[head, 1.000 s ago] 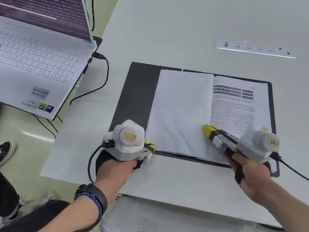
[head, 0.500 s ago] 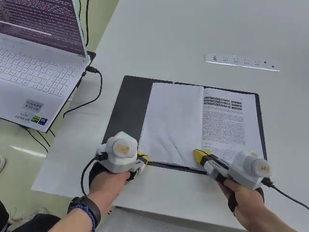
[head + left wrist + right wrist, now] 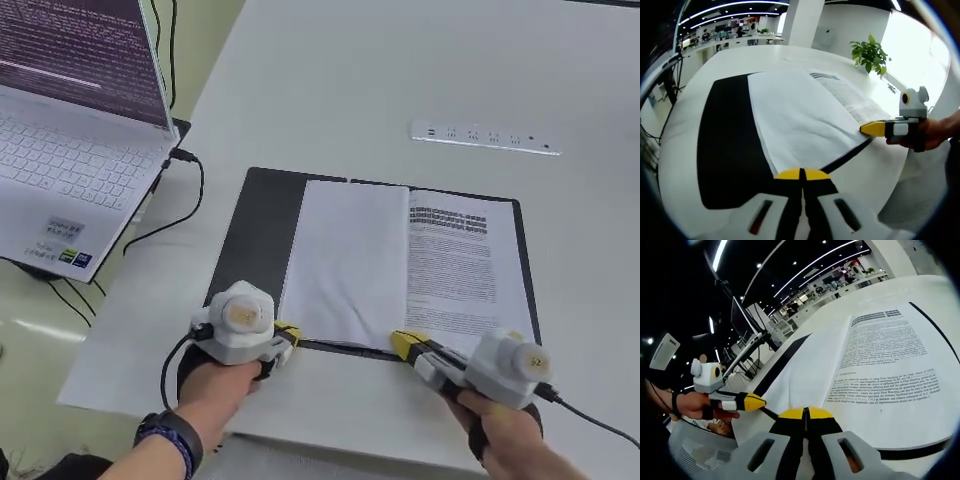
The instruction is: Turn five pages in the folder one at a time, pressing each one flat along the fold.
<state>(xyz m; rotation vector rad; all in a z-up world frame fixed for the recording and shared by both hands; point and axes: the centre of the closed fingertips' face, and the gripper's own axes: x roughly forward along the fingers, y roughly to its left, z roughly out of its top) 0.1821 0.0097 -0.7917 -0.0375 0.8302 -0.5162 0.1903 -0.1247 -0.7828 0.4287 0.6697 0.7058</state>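
The folder (image 3: 255, 230) lies open, blank page (image 3: 345, 260) flat on the left and printed page (image 3: 455, 270) on the right, with the left gripper (image 3: 287, 332) and right gripper (image 3: 403, 343) both pressed together, empty, at its near edge; seemingly between turns, count untellable.

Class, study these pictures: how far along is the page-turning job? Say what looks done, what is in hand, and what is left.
Done: the folder lies open, a blank page flat on its left, a printed page on its right. In hand: nothing; the left claw and right claw, both shut, sit at its near edge. Left: how many turns remain cannot be told.
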